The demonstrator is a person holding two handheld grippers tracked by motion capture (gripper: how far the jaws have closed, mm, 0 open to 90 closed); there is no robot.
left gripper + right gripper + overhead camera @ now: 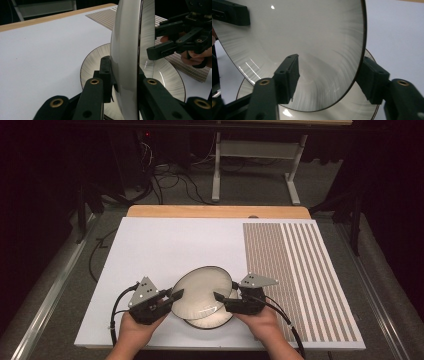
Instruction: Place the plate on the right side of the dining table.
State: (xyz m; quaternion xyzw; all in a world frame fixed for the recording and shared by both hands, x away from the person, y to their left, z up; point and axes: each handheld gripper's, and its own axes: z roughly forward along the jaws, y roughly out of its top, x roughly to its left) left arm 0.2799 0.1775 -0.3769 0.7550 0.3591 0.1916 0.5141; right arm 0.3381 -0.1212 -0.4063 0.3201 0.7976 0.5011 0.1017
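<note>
Two white plates with dark rims lie near the front of the white sheet (165,245). The lower plate (215,321) (92,67) (362,107) lies flat. The upper plate (202,287) (127,50) (312,37) is lifted and tilted above it. My left gripper (175,296) (123,80) is shut on the upper plate's left rim, one jaw on each face. At the plate's right rim, my right gripper (218,297) (329,77) is open. One of its jaws is in front of the plate's face and the other behind the edge, both with a gap.
A brown-and-white striped mat (300,275) covers the right part of the table. A wooden table edge (215,211) runs along the back. Beyond it are floor cables (170,180) and a metal table frame (255,150).
</note>
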